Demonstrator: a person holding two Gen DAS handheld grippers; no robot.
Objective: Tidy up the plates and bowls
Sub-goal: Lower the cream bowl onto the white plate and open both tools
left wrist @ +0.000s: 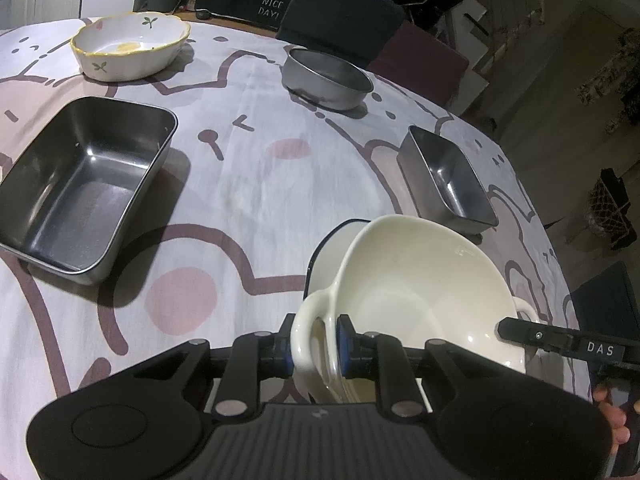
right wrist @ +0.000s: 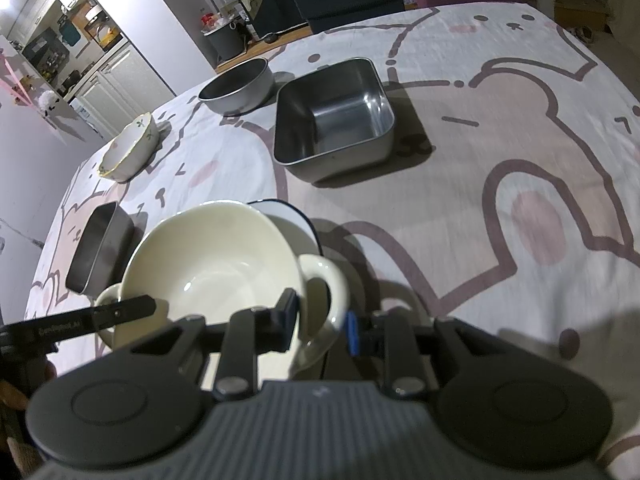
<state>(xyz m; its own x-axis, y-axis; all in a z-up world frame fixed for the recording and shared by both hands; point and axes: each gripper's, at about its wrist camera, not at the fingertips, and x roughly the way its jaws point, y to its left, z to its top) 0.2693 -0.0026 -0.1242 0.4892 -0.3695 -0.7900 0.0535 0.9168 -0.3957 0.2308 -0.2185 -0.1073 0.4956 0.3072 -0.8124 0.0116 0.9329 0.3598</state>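
Note:
A cream two-handled bowl [left wrist: 416, 288] is held tilted over a white blue-rimmed plate [left wrist: 332, 248]. My left gripper [left wrist: 316, 346] is shut on the bowl's left handle. My right gripper [right wrist: 318, 324] is shut on the bowl's other handle [right wrist: 324, 280]; the bowl [right wrist: 208, 256] and plate [right wrist: 288, 220] show in the right wrist view too. Each gripper's finger shows at the far handle in the other's view. A large steel rectangular pan [left wrist: 84, 184], a small steel pan [left wrist: 448, 176], a round metal pan [left wrist: 328, 78] and a white floral bowl [left wrist: 128, 46] stand apart on the table.
The table has a cartoon-print cloth [left wrist: 248, 184]. Dark chairs [left wrist: 340, 12] stand at the far edge. In the right wrist view the large pan [right wrist: 336, 120], round pan [right wrist: 238, 86], floral bowl [right wrist: 130, 148] and small pan [right wrist: 100, 248] surround the bowl.

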